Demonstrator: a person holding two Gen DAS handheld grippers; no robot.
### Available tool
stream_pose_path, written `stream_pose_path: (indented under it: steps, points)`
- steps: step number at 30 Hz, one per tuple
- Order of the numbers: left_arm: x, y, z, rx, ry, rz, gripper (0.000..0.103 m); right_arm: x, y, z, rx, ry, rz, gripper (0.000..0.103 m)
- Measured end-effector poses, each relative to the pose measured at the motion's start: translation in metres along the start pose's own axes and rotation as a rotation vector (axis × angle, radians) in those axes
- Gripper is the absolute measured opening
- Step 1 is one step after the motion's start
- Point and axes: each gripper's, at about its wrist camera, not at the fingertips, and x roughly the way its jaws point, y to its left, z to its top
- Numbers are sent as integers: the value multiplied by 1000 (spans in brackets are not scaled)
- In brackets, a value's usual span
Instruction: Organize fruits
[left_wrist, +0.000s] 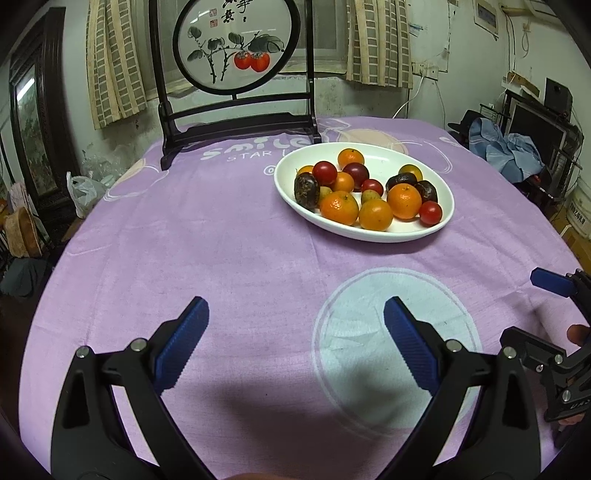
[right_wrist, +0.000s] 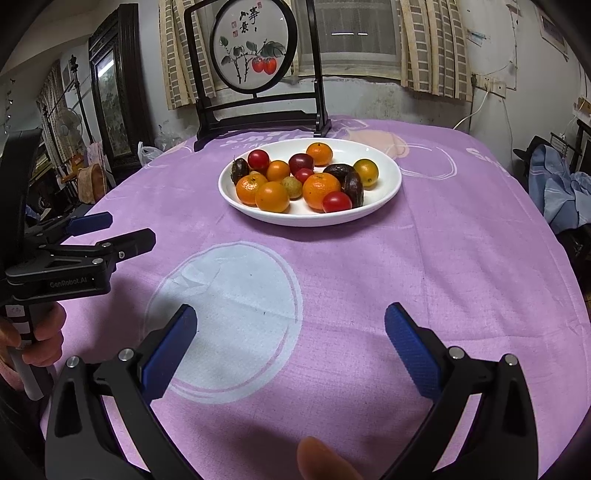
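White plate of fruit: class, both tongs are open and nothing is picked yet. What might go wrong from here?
1. The fruit on the white plate is piled touching; lifting an orange may send the red tomato rolling.
2. The left tongs and right tongs sit close and could collide.

1. The left wrist view looks forward from low over the near edge of the purple tablecloth (left_wrist: 229, 258), between its own blue fingers (left_wrist: 184, 343), with the white plate (left_wrist: 369, 232) far and to the right.
2. The right wrist view faces the same way from further right, so the plate (right_wrist: 310, 219) sits centred.
3. Both share the plate, the cloth's pale circle (left_wrist: 369, 317) and the framed painting (right_wrist: 253, 46) at the far edge.
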Motion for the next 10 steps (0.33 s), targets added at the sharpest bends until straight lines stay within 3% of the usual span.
stream_pose_path:
  steps: [10]
  points:
    - [4,0,-1,1,12,31,97,-1,0,-1,1,2,5,102]
